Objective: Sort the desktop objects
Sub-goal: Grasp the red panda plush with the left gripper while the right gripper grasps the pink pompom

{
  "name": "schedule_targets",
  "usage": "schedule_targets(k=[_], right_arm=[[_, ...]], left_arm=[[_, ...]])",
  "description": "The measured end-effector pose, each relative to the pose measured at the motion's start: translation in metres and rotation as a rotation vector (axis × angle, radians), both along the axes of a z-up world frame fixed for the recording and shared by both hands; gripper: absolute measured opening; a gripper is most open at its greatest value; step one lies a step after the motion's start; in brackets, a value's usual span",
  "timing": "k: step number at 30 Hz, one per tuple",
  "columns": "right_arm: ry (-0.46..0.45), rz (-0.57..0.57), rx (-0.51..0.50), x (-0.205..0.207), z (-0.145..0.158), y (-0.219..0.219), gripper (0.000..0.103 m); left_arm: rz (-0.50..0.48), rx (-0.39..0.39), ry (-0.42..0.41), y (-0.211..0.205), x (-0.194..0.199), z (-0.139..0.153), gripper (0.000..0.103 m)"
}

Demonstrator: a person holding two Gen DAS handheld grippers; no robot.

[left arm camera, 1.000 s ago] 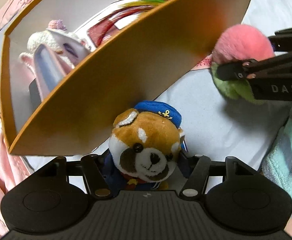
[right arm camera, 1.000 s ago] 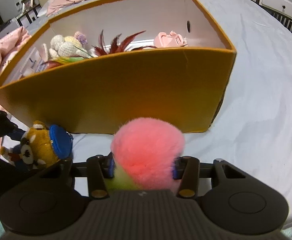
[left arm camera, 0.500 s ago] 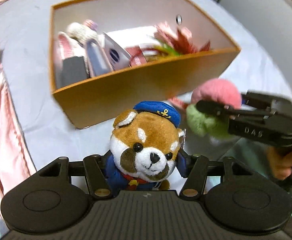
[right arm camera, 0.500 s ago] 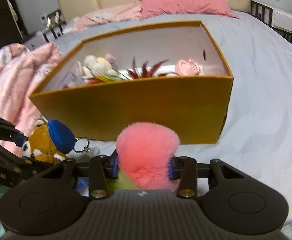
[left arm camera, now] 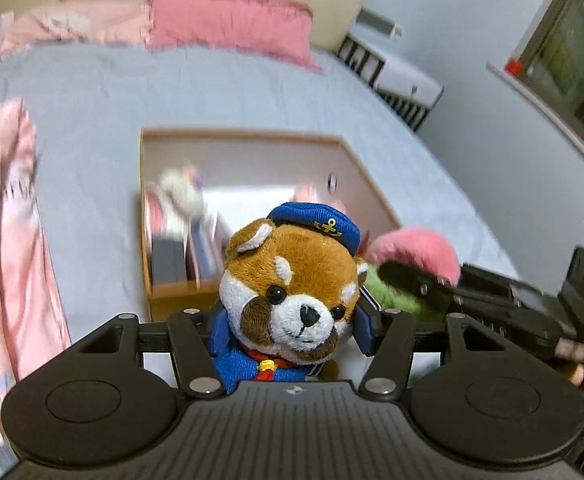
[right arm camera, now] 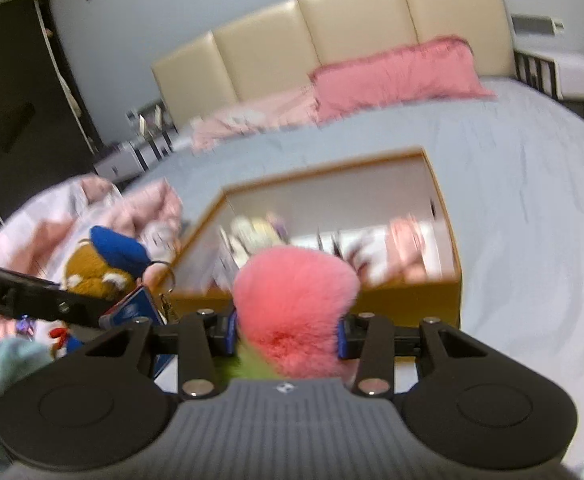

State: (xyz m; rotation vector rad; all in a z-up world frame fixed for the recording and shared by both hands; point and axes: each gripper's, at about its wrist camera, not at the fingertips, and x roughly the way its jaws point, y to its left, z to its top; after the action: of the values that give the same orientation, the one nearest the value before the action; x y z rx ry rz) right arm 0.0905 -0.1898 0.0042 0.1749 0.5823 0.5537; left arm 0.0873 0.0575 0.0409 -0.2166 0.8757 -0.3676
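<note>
Left tongs [left arm camera: 292, 330] clamped on the red panda plush [left arm camera: 290, 294], right tongs [right arm camera: 288, 330] clamped on the pink-and-green fluffy toy [right arm camera: 294, 308]; both toys held in the air short of the orange box [left arm camera: 172, 300] on the bed [left arm camera: 104, 92]. Box already holds several blurred items, so sorting looks well along. These 2 toys not yet dropped in.

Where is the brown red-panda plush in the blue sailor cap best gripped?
Across its blue-jacketed torso, from behind, as the left claw does now: the brown red-panda plush narrows below its wide head, so the pads seat there.
</note>
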Motion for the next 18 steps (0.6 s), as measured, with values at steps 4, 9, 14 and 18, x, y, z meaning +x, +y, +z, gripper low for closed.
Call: schedule_targets(k=[4,9,14,18], right_arm=[[-0.081,0.024,0.011,0.015,0.027,0.006,0.044],[-0.151,0.033,-0.018,0.049,0.048,0.02,0.044],[-0.155,0.016,-0.046,0.09,0.046,0.033,0.044],[-0.124,-0.001,-0.09,0.121,0.032,0.045,0.044]], left_arm=[[0.017,-0.006,-0.067,-0.005,0.027,0.021,0.067],[0.031,-0.031,-0.116,-0.011,0.072,0.033,0.067],[0.043,-0.019,-0.099,-0.016,0.122,0.015,0.068],[0.056,0.032,-0.058,-0.018,0.154,-0.015,0.068]])
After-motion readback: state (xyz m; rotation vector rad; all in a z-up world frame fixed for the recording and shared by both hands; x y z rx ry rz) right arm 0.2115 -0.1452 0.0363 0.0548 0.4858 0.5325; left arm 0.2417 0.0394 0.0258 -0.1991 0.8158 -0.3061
